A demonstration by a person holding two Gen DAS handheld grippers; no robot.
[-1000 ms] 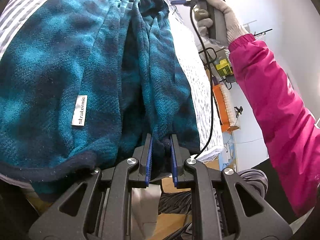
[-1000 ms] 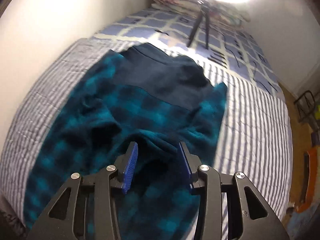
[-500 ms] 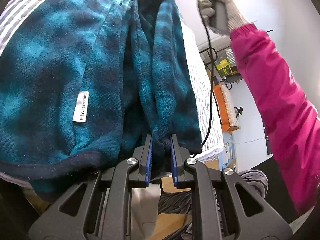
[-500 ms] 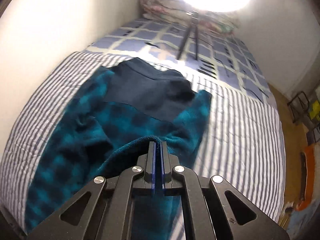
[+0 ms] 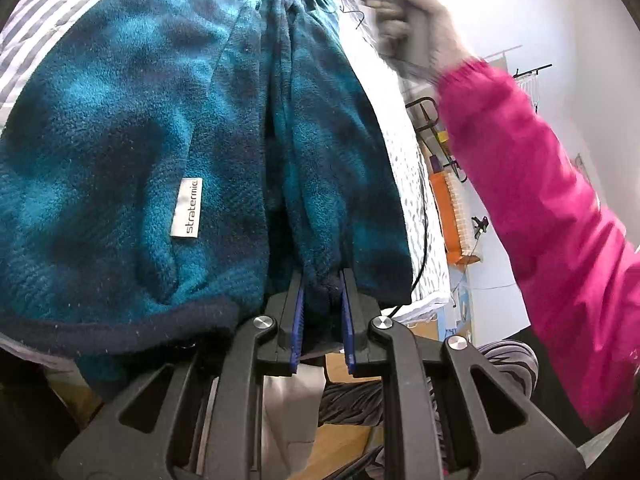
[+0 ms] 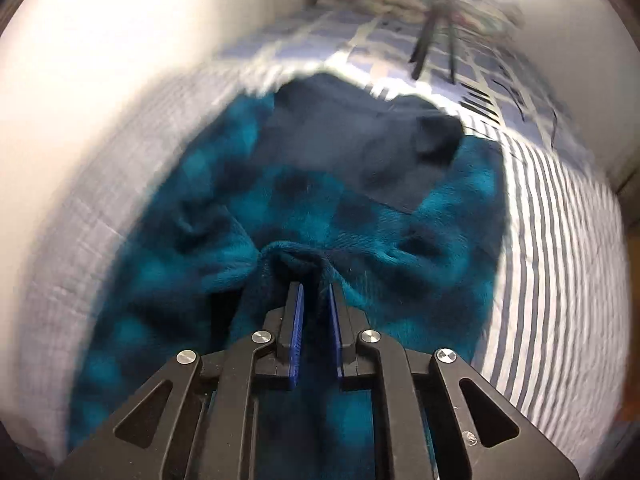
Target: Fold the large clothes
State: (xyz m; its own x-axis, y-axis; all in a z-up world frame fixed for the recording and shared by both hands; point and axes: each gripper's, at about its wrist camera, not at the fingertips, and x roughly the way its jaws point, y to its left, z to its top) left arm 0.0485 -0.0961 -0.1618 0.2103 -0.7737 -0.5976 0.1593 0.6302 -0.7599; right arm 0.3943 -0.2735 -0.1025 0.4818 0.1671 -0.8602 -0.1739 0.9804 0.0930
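Holding on tight — my left gripper (image 5: 322,280) has its blue pads pinched on a dark edge of the teal checked fleece top (image 5: 132,128). A bunch of the soft cloth is squeezed between them. The fleece top lies spread on the striped bedsheet (image 6: 560,260), and its bottom hem hangs over the near edge of the bed. A small white label (image 5: 187,208) on it reads "stratermic".

My right gripper (image 6: 316,304) is clamped on another fold of the same top, nearer the middle — the cloth rises in a little peak where the pads bite it. Past that peak the top turns plain dark navy at the shoulders.

From the left wrist camera I can see my right hand (image 5: 420,12) in a grey glove, blurry, at the far end of the top, with a bright pink sleeve (image 5: 540,200) behind it.

At the head of the bed there is a checked blanket (image 6: 360,40), and the black legs of a tripod (image 6: 432,36) stand on it under a very bright light.
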